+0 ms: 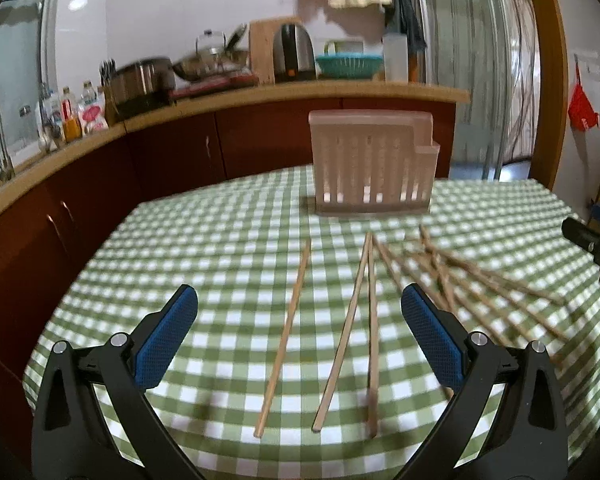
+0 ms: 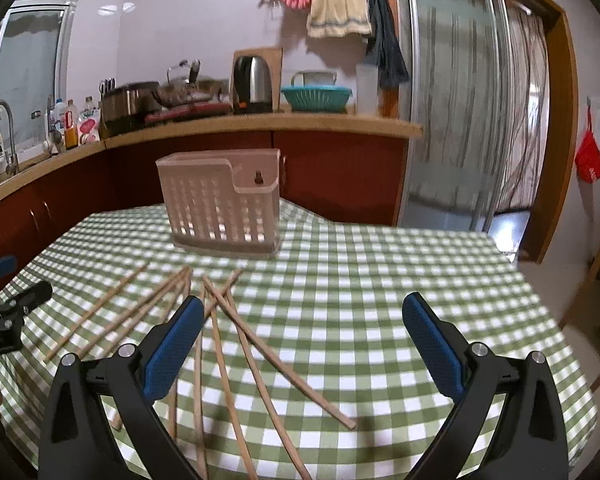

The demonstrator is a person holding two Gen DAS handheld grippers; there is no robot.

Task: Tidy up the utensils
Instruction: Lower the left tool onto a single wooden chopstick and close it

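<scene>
Several wooden chopsticks lie loose on the green checked tablecloth, some crossing each other; they also show in the right wrist view. A beige slotted utensil holder stands upright beyond them, also in the right wrist view. My left gripper is open and empty, above three of the chopsticks. My right gripper is open and empty, above the right part of the pile. Part of the right gripper shows at the left wrist view's right edge.
The table ends close behind the holder and at the right. A kitchen counter with pots, a kettle, bottles and a teal basket runs behind. A glass sliding door stands at the right.
</scene>
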